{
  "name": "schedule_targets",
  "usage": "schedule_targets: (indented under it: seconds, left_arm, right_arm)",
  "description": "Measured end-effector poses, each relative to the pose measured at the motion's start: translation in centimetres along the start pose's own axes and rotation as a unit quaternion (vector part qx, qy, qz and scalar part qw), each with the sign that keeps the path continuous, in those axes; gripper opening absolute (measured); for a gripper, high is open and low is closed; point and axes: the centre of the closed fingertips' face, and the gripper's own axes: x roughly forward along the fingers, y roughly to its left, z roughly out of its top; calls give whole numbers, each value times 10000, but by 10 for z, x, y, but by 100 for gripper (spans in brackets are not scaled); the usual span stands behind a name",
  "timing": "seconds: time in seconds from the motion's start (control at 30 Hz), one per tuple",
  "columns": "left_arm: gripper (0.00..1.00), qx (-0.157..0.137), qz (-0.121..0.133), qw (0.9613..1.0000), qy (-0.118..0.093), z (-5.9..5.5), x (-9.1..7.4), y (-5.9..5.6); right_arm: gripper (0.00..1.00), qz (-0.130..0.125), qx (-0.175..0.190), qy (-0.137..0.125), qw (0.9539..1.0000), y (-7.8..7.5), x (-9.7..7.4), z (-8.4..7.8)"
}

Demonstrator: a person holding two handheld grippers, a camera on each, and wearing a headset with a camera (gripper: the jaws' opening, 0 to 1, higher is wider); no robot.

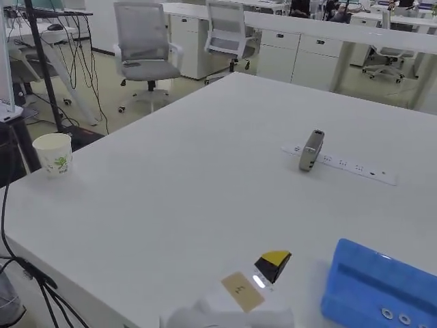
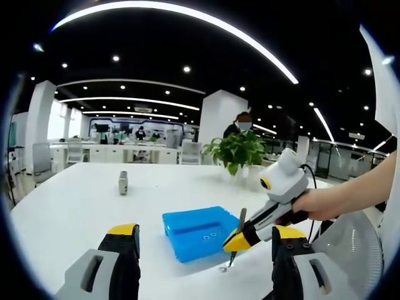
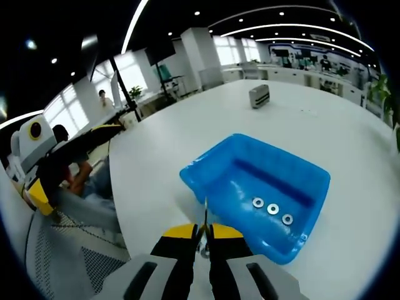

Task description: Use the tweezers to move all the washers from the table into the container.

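Where right tool (image 3: 203,231) clamps, tweezers (image 2: 242,218) upright, tips down.

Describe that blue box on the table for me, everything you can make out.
The blue container is a shallow, open-topped rectangular tray that looks like plastic, with rounded corners, a rolled rim and a raised step along one inner side. It sits flat on the white table, near the edge by the person. Three small metal washers lie in a row on its floor. The right gripper holds tweezers just outside its near rim; they seem not to touch it.
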Motion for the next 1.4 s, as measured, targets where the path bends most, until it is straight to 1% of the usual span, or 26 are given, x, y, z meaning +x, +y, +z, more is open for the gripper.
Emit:
schedule_targets:
  seconds: [0.13, 0.17, 0.2, 0.37, 0.47, 0.6, 0.63, 0.8, 0.87, 0.97, 1.0, 1.03, 1.1, 1.13, 1.17, 1.27, 1.33, 1.4]
  left_arm:
    - [89, -2, 0, 10000, -5, 0, 0, 0]
    - [88, 5, 3, 10000, 12, -1, 0, 0]
    - [88, 8, 3, 10000, 17, -1, 0, 0]
    - [88, 11, 2, 10000, 18, -1, 0, 0]
    - [88, 19, 13, 10000, 19, -1, 0, 0]
    - [88, 14, 1, 10000, 14, -1, 0, 0]
    - [88, 14, -1, 10000, 14, -1, 0, 0]
    - [87, 28, 16, 10000, 18, -1, 0, 0]
    - [87, 28, 19, 10000, 17, -1, 0, 0]
    - [87, 30, 16, 10000, 13, 0, -1, 0]
    - [87, 28, 16, 10000, 9, 0, -1, -1]
    - [87, 33, 23, 10000, -1, 0, -1, 0]
    - [87, 29, 26, 10000, -26, 1, -1, 0]
    - [87, 21, 20, 10000, -25, 1, -1, 0]
    - [87, 24, 9, 10000, -17, 1, -1, -1]
    - [87, 34, -27, 10000, 31, -1, 0, -2]
    - [87, 47, -36, 10000, 42, -2, 0, -2]
    - [87, 46, -33, 10000, 35, -2, 0, -2]
  right_arm:
    - [4, 16, -116, 82, 9999, 0, 2, -4]
    - [4, 13, -144, 49, 9999, 0, 2, -2]
    - [4, 5, -218, 80, 9997, 0, 2, -3]
    - [4, 4, -365, 104, 9993, 0, 2, -3]
    - [4, -49, -348, 82, 9993, -3, 1, -3]
    - [4, 55, -241, 15, 9997, -2, 1, -2]
    - [4, 69, -249, 42, 9997, -1, 1, -3]
    - [4, 43, -343, 7, 9994, 4, 0, -5]
    - [4, 47, -443, -1, 9990, 6, -1, -6]
    - [4, 8, -730, -31, 9973, 11, 0, -7]
    - [4, 19, -919, -36, 9958, 12, 1, -6]
    - [4, 11, -1206, 12, 9927, 14, 1, -7]
    - [3, -82, -1461, 91, 9892, 16, 2, -7]
    - [3, -73, -1442, 97, 9895, 19, 3, -7]
    - [3, -101, -1462, 87, 9892, 19, 3, -7]
    - [3, -155, -1369, 64, 9904, 15, 3, -8]
    - [3, -210, -1202, 64, 9925, 13, 2, -9]
    - [3, -234, -1214, 72, 9923, 13, 1, -9]
